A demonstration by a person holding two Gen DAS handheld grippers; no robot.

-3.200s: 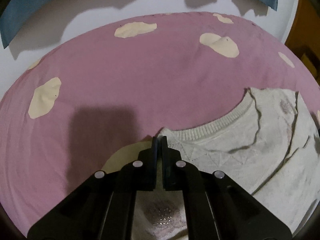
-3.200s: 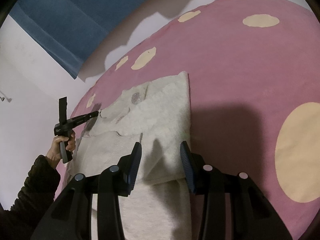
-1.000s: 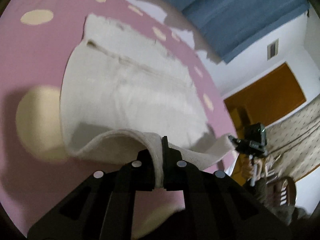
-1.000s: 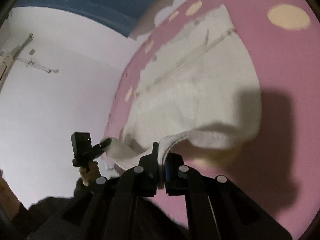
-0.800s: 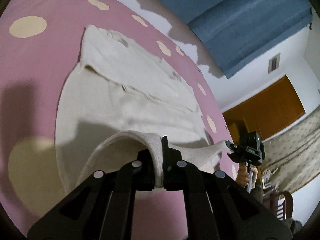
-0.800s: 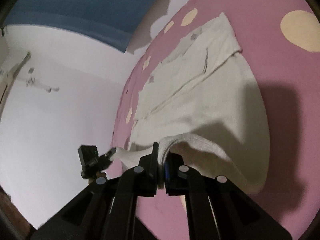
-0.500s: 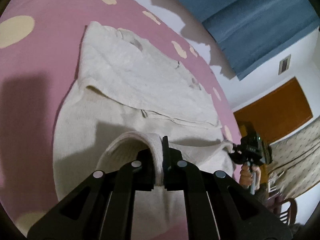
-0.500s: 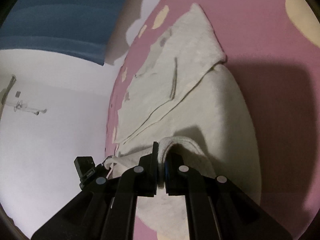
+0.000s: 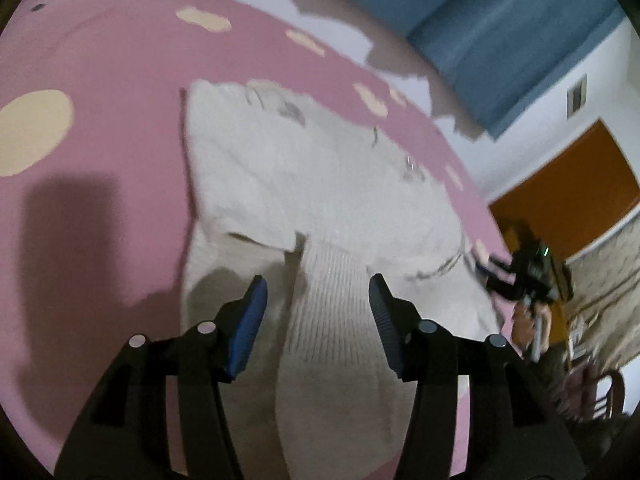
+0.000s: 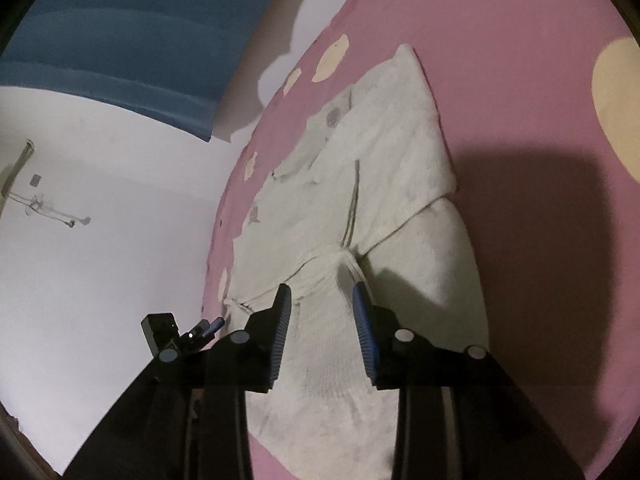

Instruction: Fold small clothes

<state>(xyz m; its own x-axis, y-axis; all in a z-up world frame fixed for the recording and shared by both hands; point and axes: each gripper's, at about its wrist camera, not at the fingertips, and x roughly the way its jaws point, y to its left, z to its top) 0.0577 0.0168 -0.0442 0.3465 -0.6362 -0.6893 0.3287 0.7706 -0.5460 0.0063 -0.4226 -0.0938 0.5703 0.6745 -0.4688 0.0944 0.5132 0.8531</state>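
A cream knit sweater lies folded on the pink bedsheet, its ribbed hem laid back over the body. My left gripper hovers low over that hem. Its jaws are opening, and the rib lies loose between the blue pads without being pressed. In the right wrist view the sweater shows the same fold. My right gripper has its jaws opening too, with the hem below and between them, untouched. Each gripper shows in the other's view: the right gripper and the left gripper.
The pink sheet has cream dots. A blue curtain hangs behind the bed, beside an orange door. A white wall runs along the left side. A hand holds the right gripper near a chair.
Both grippers carried the hem forward over the sweater while shut on it. Now both have let go and their jaws stand apart, and the hem rests on the folded body.
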